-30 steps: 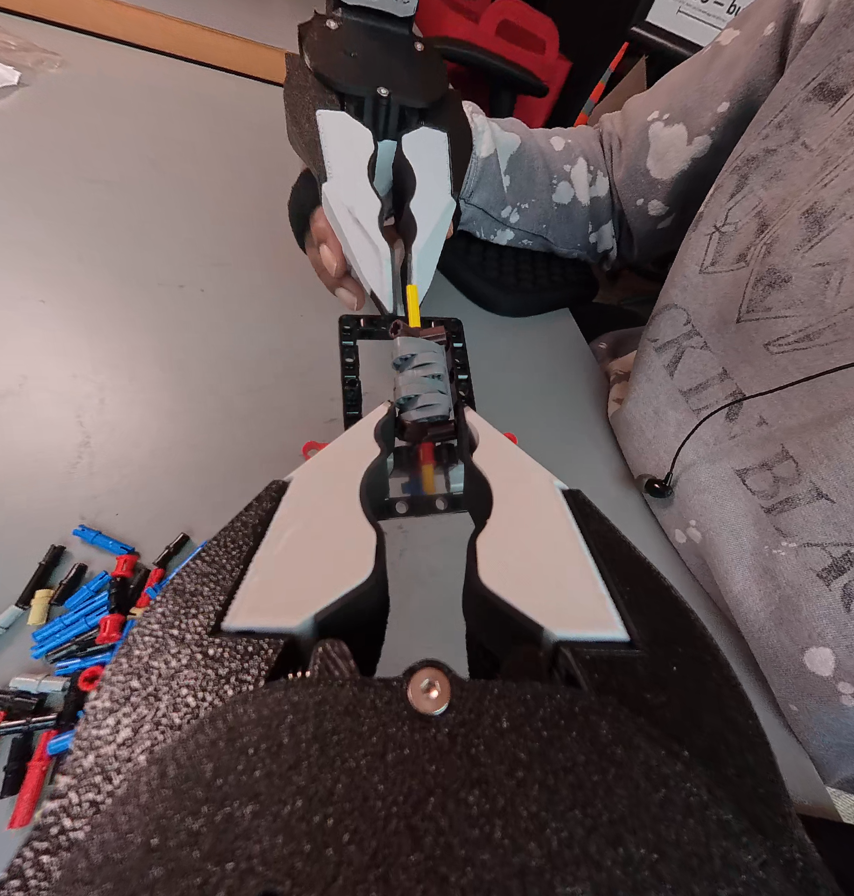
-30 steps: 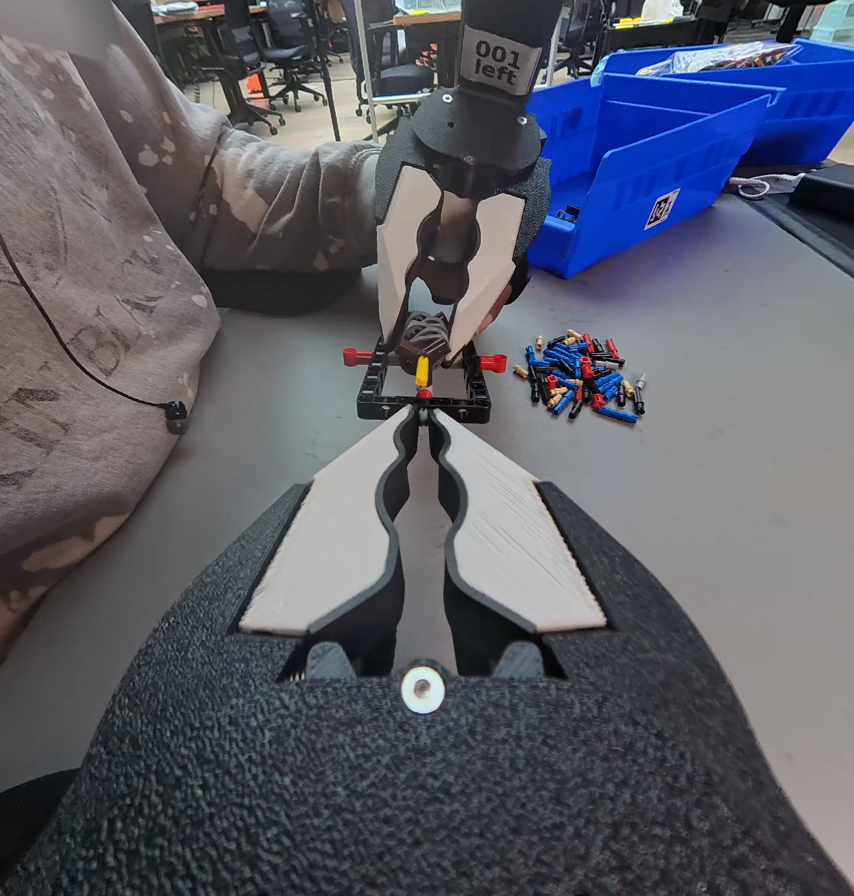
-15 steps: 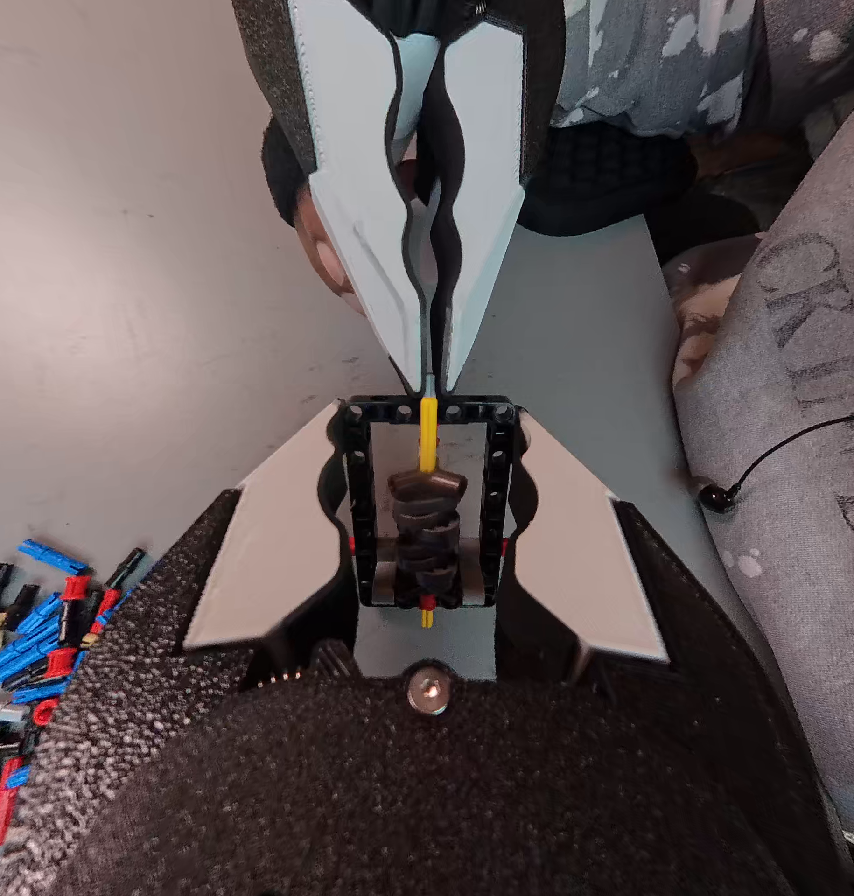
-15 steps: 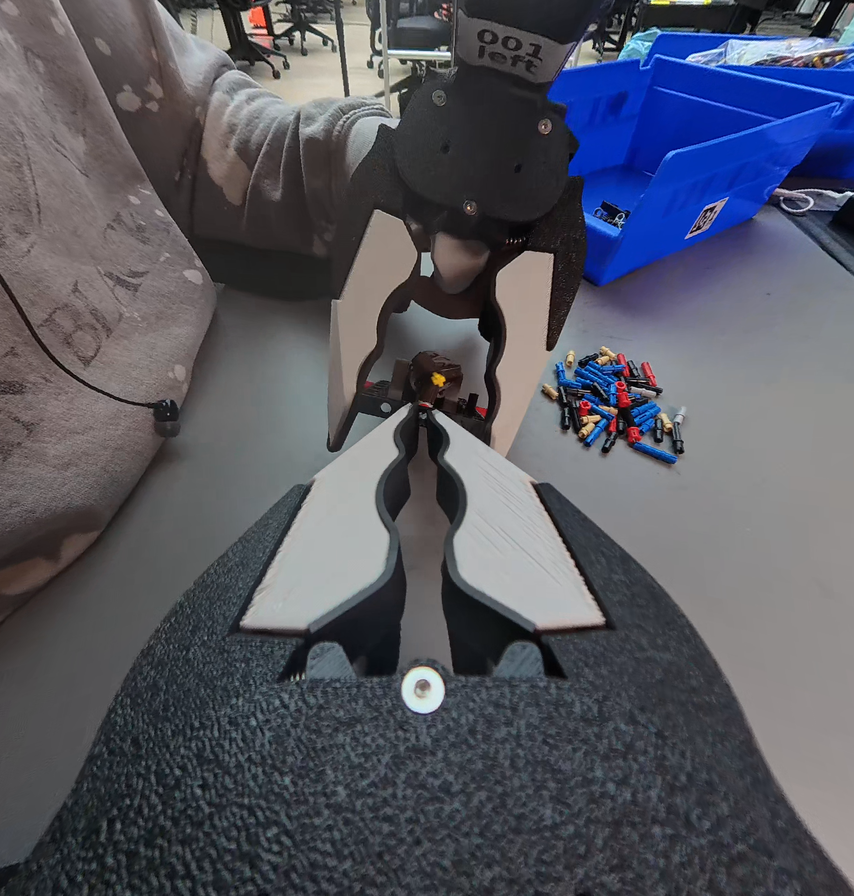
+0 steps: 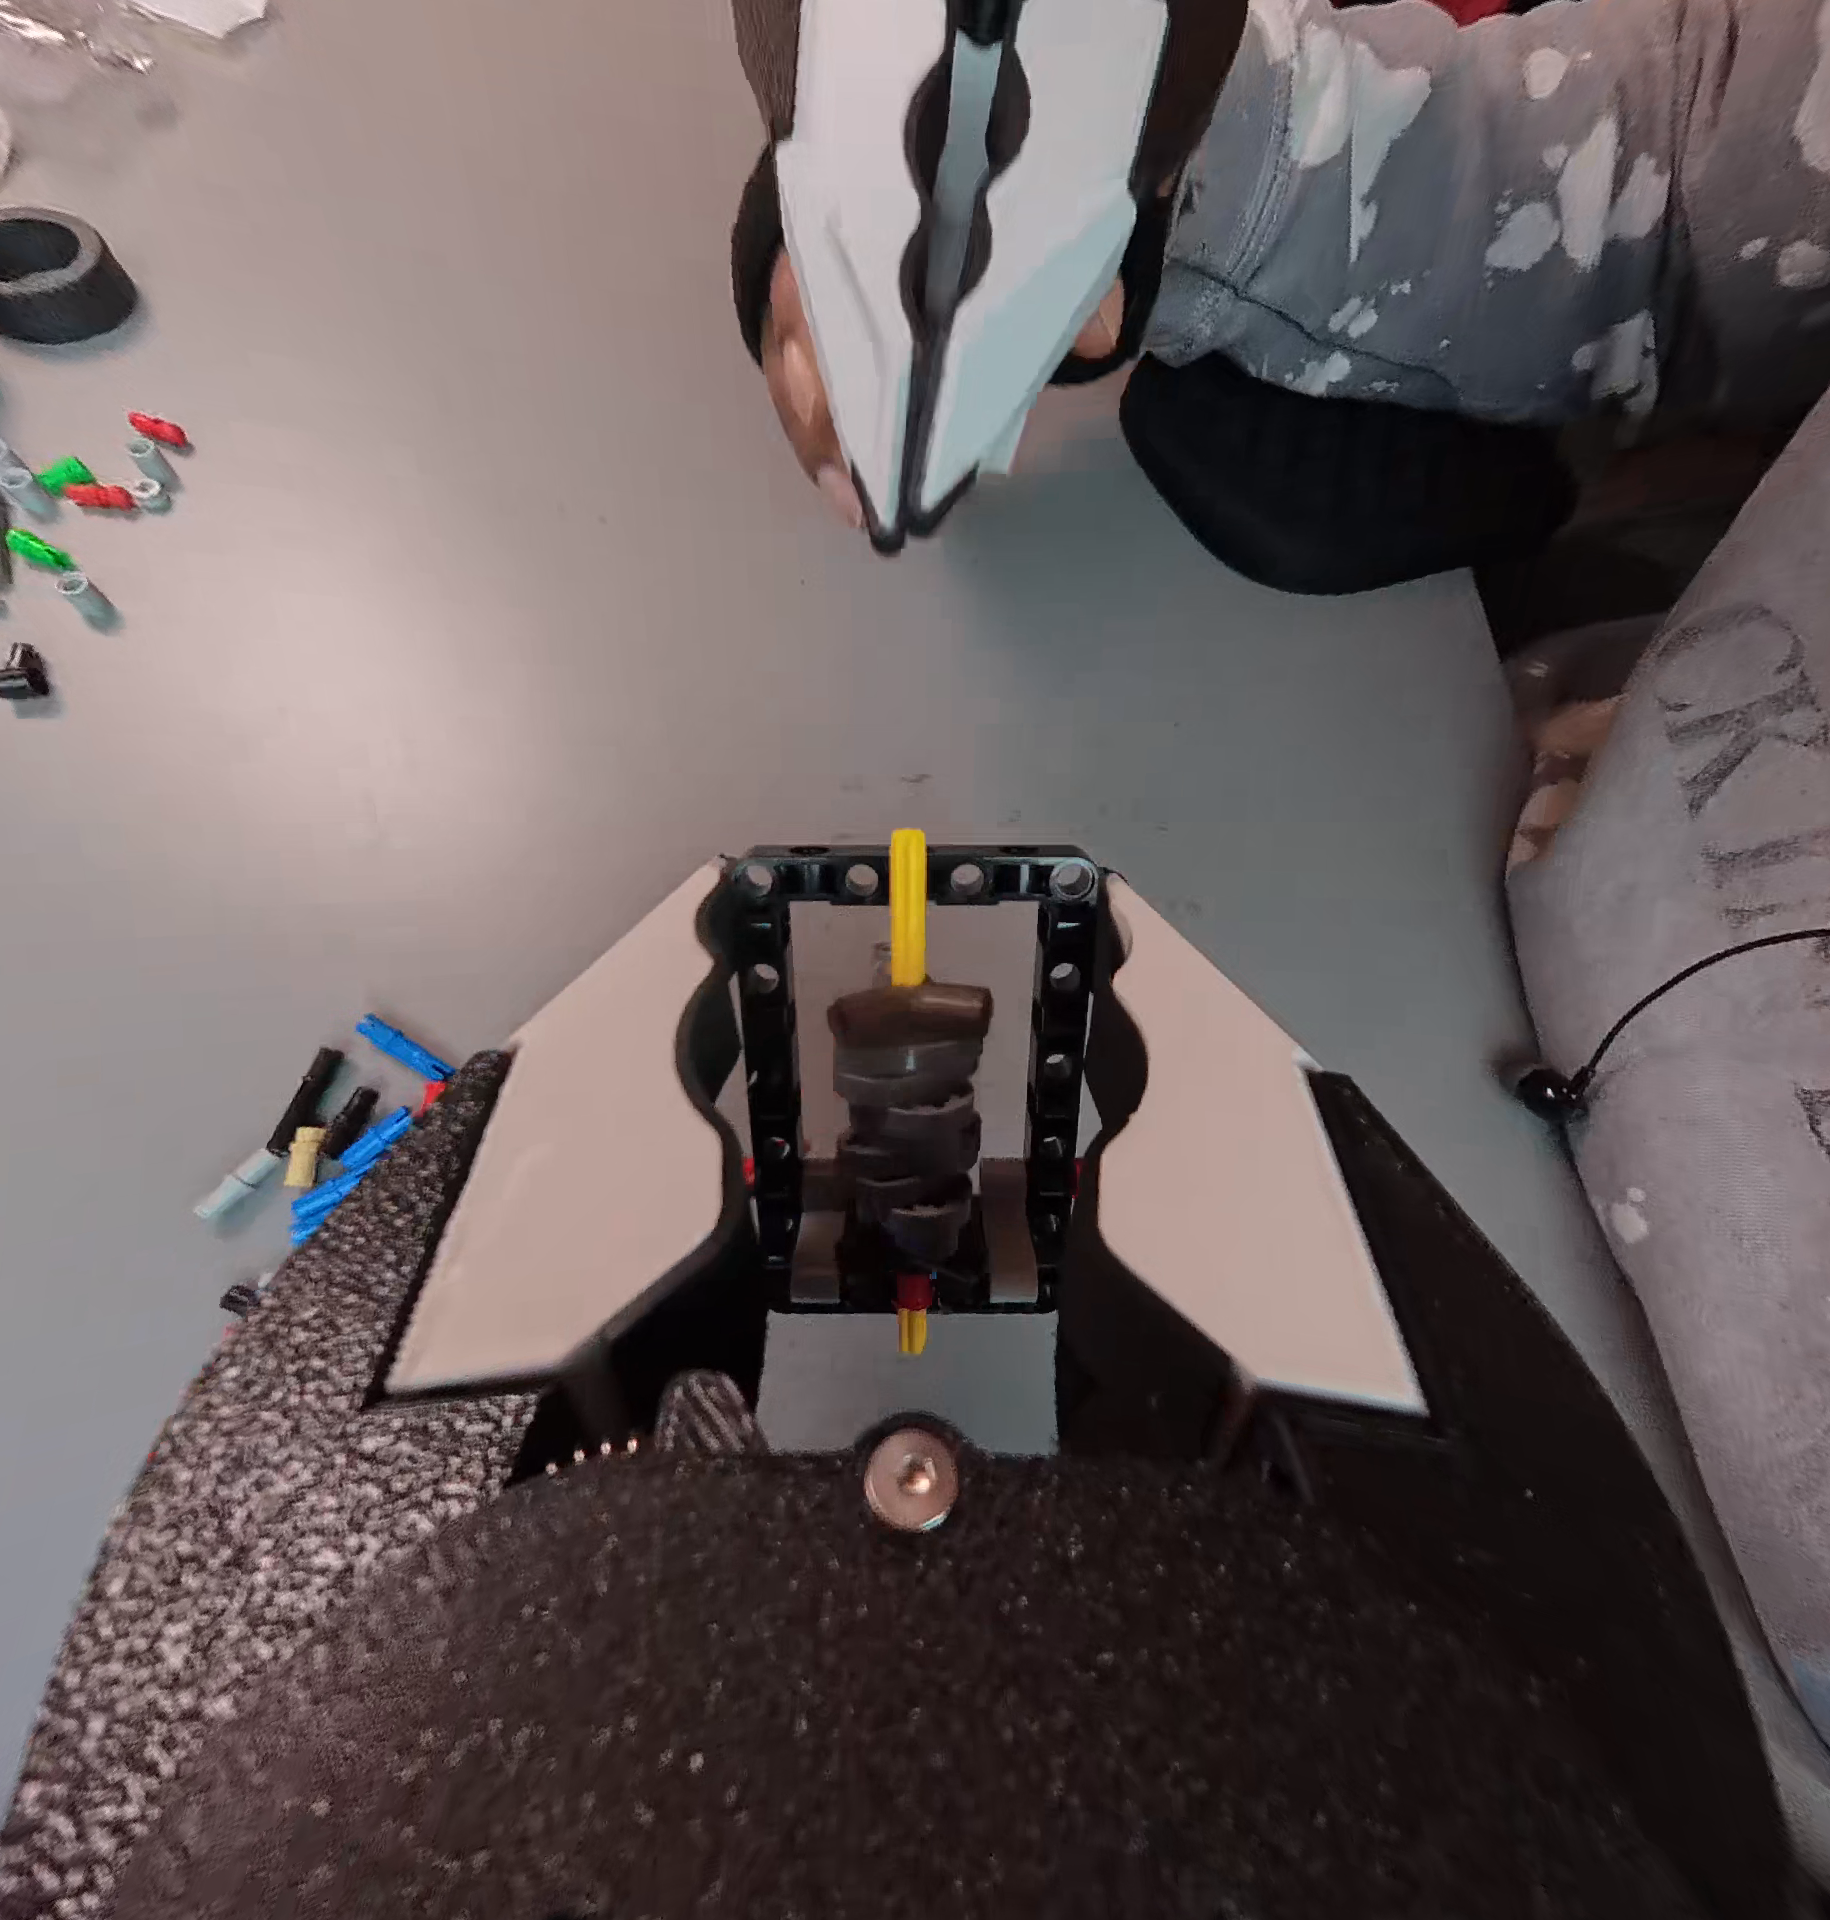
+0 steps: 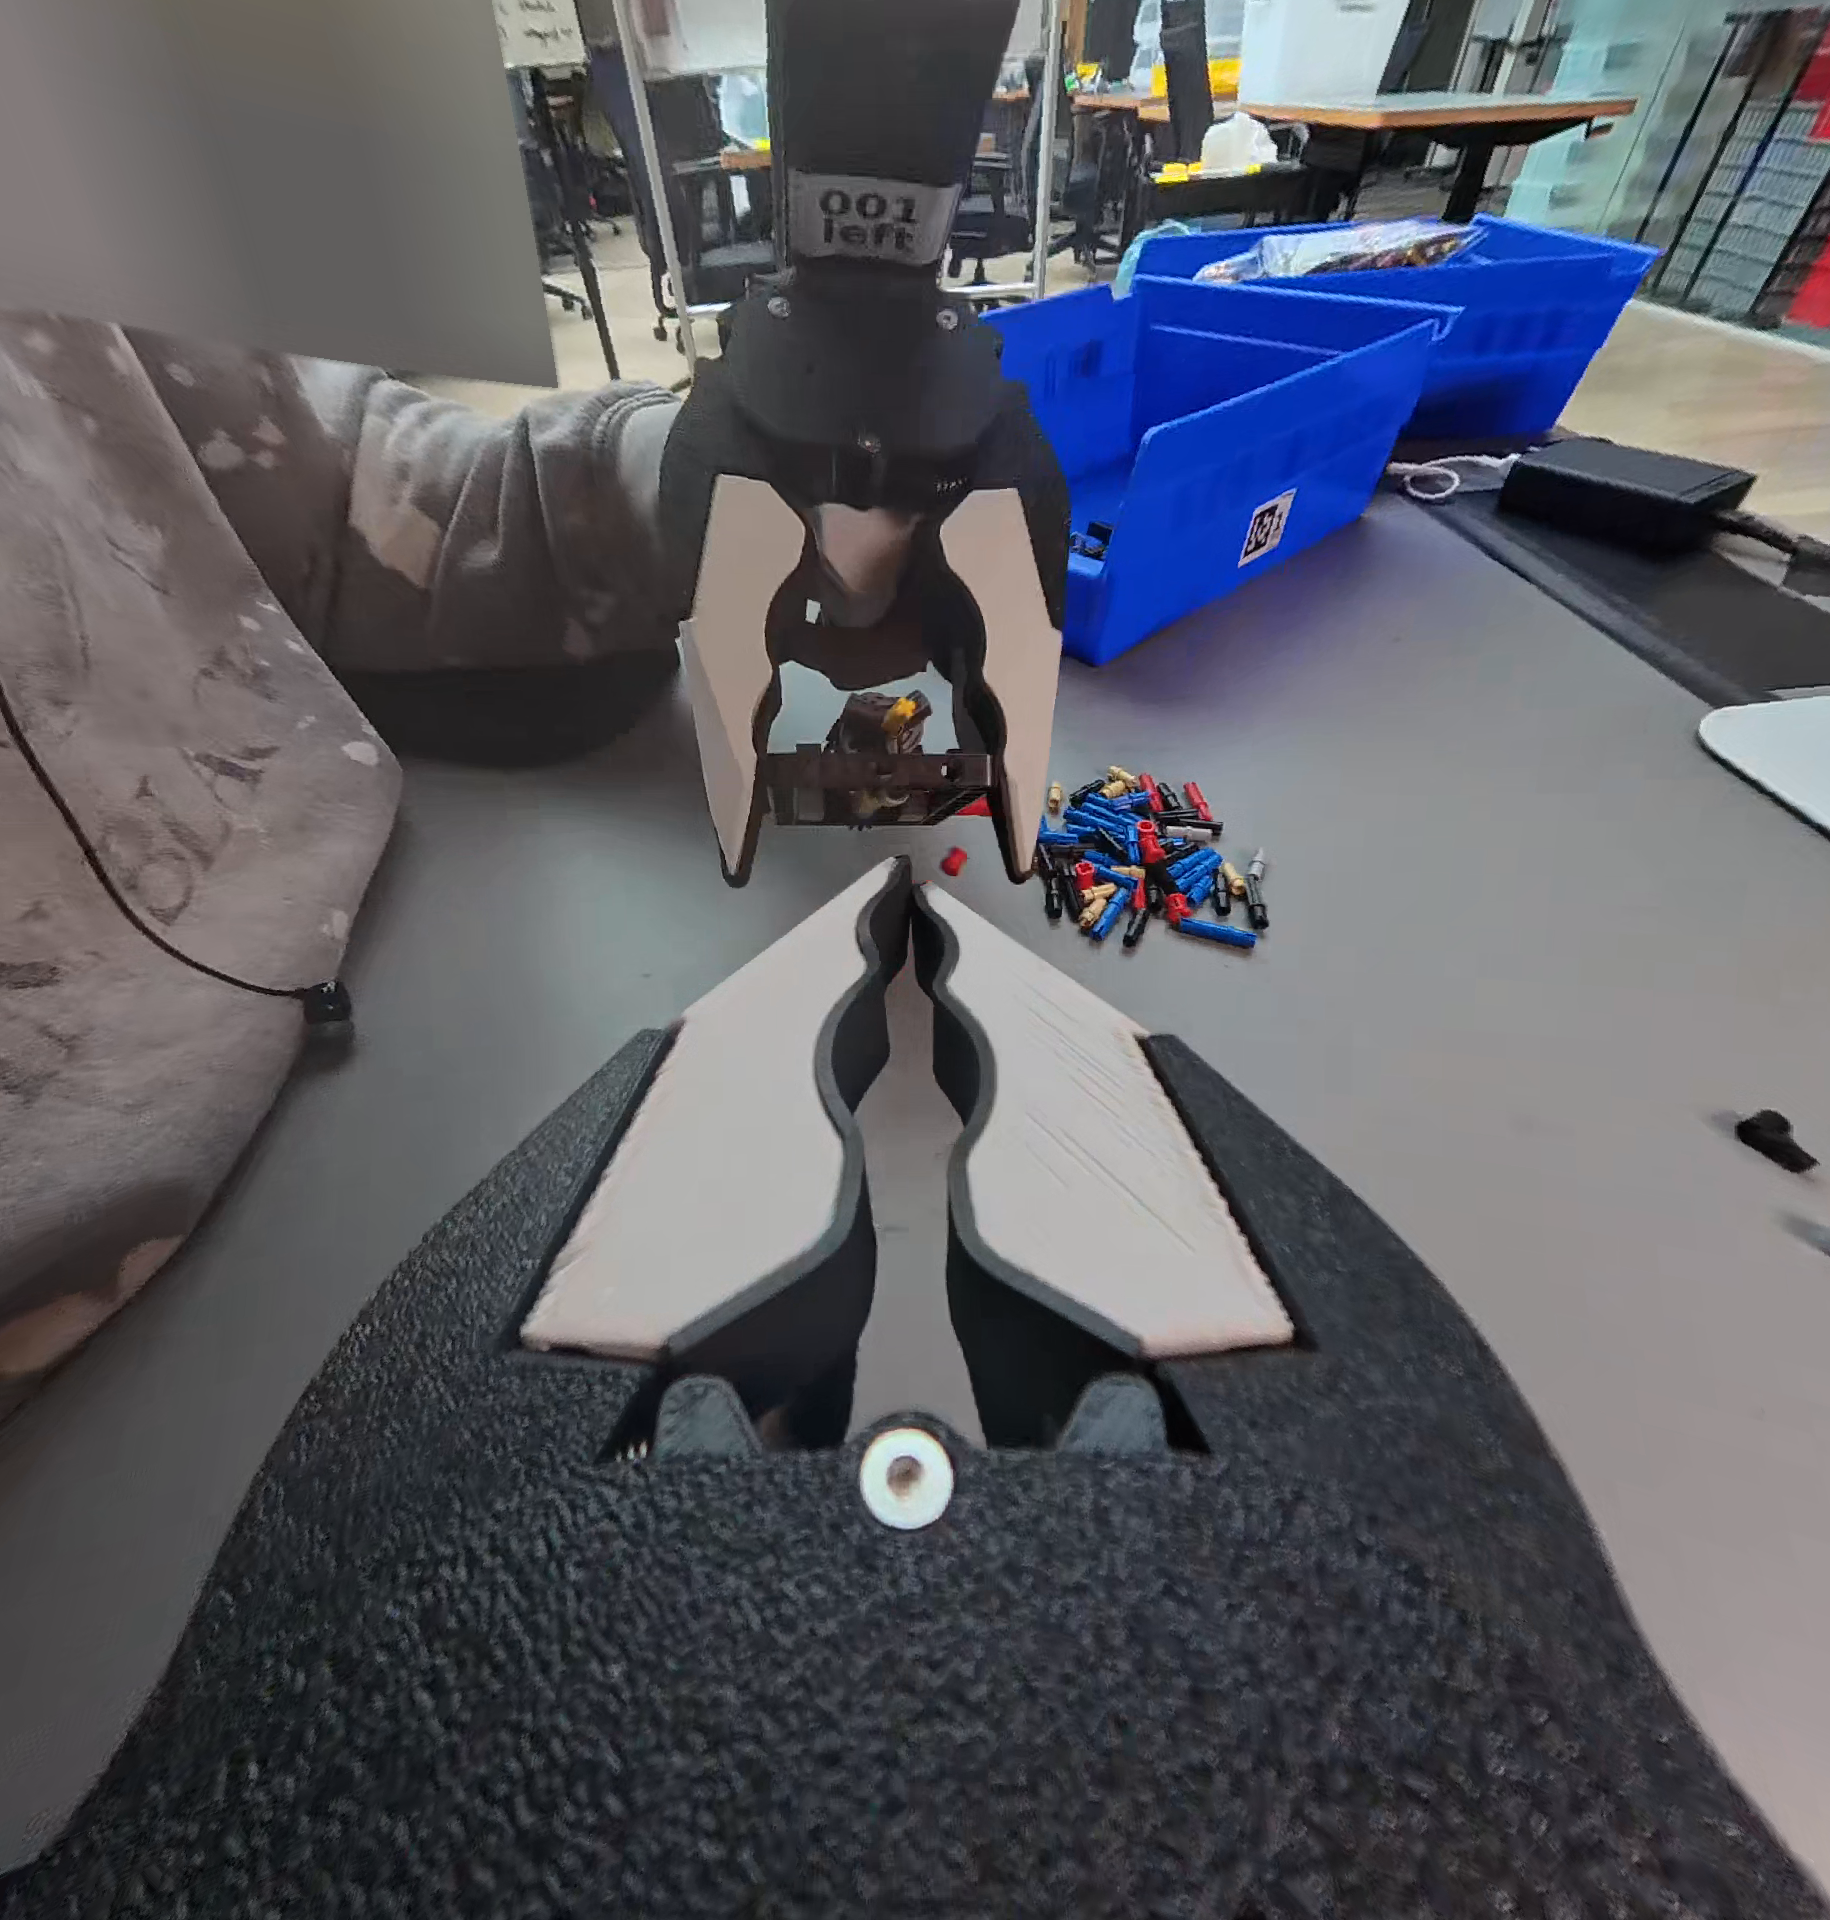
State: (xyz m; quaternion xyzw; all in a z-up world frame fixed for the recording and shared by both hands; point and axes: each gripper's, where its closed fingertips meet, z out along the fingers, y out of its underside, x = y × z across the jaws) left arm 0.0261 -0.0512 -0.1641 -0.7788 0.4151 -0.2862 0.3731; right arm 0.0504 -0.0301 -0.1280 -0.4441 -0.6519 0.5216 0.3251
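Note:
My left gripper (image 5: 916,883) is shut on a black rectangular frame (image 5: 760,1039), its fingers pressing the frame's two long sides. A yellow axle (image 5: 906,914) runs through the frame and carries a dark worm gear (image 5: 906,1101). In the right wrist view the left gripper (image 6: 875,868) holds the frame (image 6: 869,774) a little above the grey table (image 6: 1410,935). My right gripper (image 6: 906,873) is shut and empty, a short way from the frame. It shows in the left wrist view (image 5: 900,535) beyond the frame's far end, apart from the axle.
A pile of blue, black, red and tan pins (image 6: 1150,862) lies right of the frame, with a loose red piece (image 6: 952,860) nearby. Blue bins (image 6: 1254,447) stand behind. A black ring (image 5: 38,275) and small coloured parts (image 5: 59,499) lie far left. A person's sleeve (image 5: 1462,208) is close. The gap from one gripper's tips to the other's is roughly 6 cm.
The left gripper let go of the worm gear, took the frame by its sides and lifted it. The right gripper left the yellow axle's end and drew back, still shut.

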